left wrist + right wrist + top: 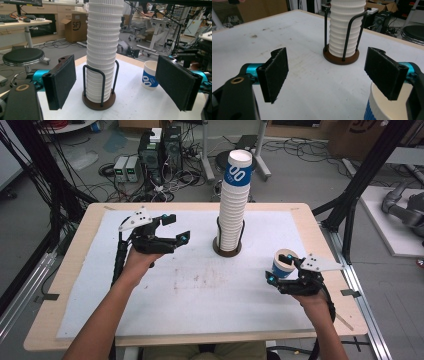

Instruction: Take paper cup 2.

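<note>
A tall stack of white ribbed paper cups (234, 205) stands upright in a black wire holder on a round brown base (227, 251), at the far middle of the white-covered counter (200, 295). The left hand-held gripper (172, 231) hovers to the left of the stack, its jaws spread wide with nothing between them; in the left gripper view the stack (102, 50) rises between the two pads, farther off. The right hand-held gripper (282, 270) sits near the right edge, jaws likewise apart and gripping nothing, just beside a single white paper cup with a blue band (284, 263) standing upright on the counter.
</note>
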### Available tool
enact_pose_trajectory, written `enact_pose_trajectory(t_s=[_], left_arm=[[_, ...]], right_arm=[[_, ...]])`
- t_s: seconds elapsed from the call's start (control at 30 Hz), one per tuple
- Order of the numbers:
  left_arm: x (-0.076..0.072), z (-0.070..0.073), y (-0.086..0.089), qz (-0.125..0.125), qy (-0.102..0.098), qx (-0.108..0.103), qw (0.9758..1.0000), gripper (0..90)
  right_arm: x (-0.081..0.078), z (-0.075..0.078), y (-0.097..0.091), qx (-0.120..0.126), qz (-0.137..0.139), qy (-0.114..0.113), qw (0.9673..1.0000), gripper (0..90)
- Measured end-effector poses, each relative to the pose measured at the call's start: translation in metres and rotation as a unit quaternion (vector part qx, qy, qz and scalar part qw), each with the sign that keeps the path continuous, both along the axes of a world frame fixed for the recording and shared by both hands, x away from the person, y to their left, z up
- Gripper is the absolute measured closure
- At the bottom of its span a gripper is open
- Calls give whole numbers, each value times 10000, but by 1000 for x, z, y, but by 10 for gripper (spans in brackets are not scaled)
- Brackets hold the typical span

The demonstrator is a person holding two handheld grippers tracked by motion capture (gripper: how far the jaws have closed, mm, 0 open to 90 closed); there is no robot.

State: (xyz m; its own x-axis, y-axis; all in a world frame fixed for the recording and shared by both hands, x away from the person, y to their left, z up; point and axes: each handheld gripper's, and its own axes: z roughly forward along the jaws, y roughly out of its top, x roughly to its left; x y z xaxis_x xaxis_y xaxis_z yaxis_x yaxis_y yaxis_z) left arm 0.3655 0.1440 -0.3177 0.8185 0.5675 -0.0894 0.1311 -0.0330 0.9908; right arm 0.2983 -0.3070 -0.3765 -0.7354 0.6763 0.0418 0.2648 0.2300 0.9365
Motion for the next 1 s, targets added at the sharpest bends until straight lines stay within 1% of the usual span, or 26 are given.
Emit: enact_pose_trajectory(t_s=[0.13, 0.2, 0.23, 0.33, 0.4, 0.47, 0.53, 0.63, 0.67, 0.77, 0.83, 1.0], left_arm=[[-2, 1, 1, 6, -27, -3, 10000, 170], [-3, 0, 2, 12, -30, 5, 10000, 170], [-4, 0, 2, 19, -23, 0, 10000, 170], [-4, -3, 5, 27, -10, 23, 10000, 170], [-5, -5, 7, 40, 0, 17, 10000, 170], [-6, -7, 9, 74, 3, 15, 10000, 170], [-7, -10, 11, 88, 32, 17, 10000, 170], [-8, -13, 14, 99, 50, 20, 9999, 170], [-8, -14, 14, 103, 55, 17, 9999, 170], [-9, -18, 16, 128, 91, 15, 9999, 170], [-10, -19, 16, 132, 74, 53, 9999, 170], [-15, -25, 15, 114, 63, 117, 9998, 170]], right_arm=[[8, 13, 2, 29, 37, -18, 10000, 197], [15, 25, 4, 22, 75, -8, 10000, 197], [18, 30, 5, 15, 86, -62, 9999, 197], [30, 50, 9, 30, 124, -151, 9998, 197], [38, 59, 11, 100, 178, -95, 9997, 197], [50, 68, 15, 66, 140, -74, 9999, 197], [58, 76, 18, -17, 102, -59, 9999, 197], [72, 91, 23, 12, 101, -54, 9999, 197], [76, 95, 25, -21, 98, -73, 9999, 197], [85, 108, 31, -61, 122, -109, 9998, 197], [89, 114, 33, -4, 150, -109, 9998, 197], [101, 129, 38, 17, 125, -91, 9999, 197]])
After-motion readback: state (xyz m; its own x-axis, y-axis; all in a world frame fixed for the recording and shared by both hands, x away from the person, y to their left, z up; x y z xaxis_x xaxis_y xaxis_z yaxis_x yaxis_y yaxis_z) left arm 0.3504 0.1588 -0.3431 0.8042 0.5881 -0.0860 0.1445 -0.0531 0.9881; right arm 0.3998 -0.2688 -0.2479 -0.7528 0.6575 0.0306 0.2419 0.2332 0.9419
